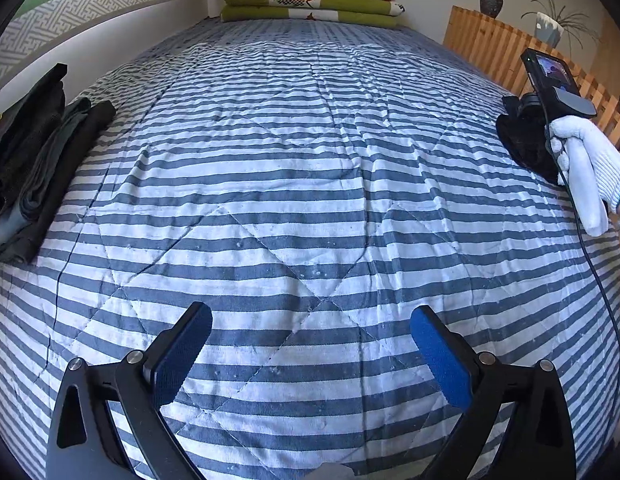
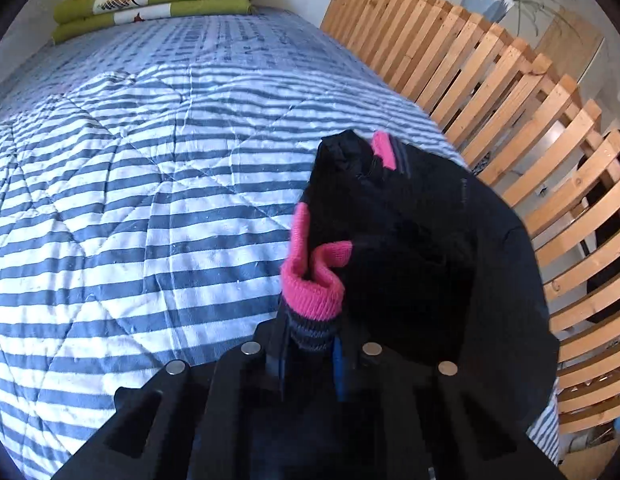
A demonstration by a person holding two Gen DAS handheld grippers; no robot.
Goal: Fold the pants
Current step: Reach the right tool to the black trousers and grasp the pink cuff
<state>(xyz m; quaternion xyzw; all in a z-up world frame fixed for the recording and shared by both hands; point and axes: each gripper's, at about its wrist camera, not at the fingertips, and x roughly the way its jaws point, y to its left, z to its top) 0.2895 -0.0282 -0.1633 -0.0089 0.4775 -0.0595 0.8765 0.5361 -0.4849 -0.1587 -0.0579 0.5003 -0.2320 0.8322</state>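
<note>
Black pants [image 2: 422, 248] with a pink knit waistband hang bunched in front of the right wrist camera. My right gripper [image 2: 310, 344] is shut on that waistband, at the right side of the striped bed. In the left wrist view the same gripper [image 1: 522, 120] shows at the far right, held by a white-gloved hand [image 1: 586, 168], with the black cloth [image 1: 518, 136] draped under it. My left gripper [image 1: 312, 322] stands open over the bare quilt near the front, with nothing between its blue pads [image 1: 182, 356].
A blue-and-white striped quilt [image 1: 294, 160] covers the bed. Folded dark clothes [image 1: 34, 160] are stacked at its left edge. Green and red folded blankets [image 1: 310, 0] lie at the far end. A wooden slatted rail [image 2: 510, 120] runs along the right side, with potted plants behind.
</note>
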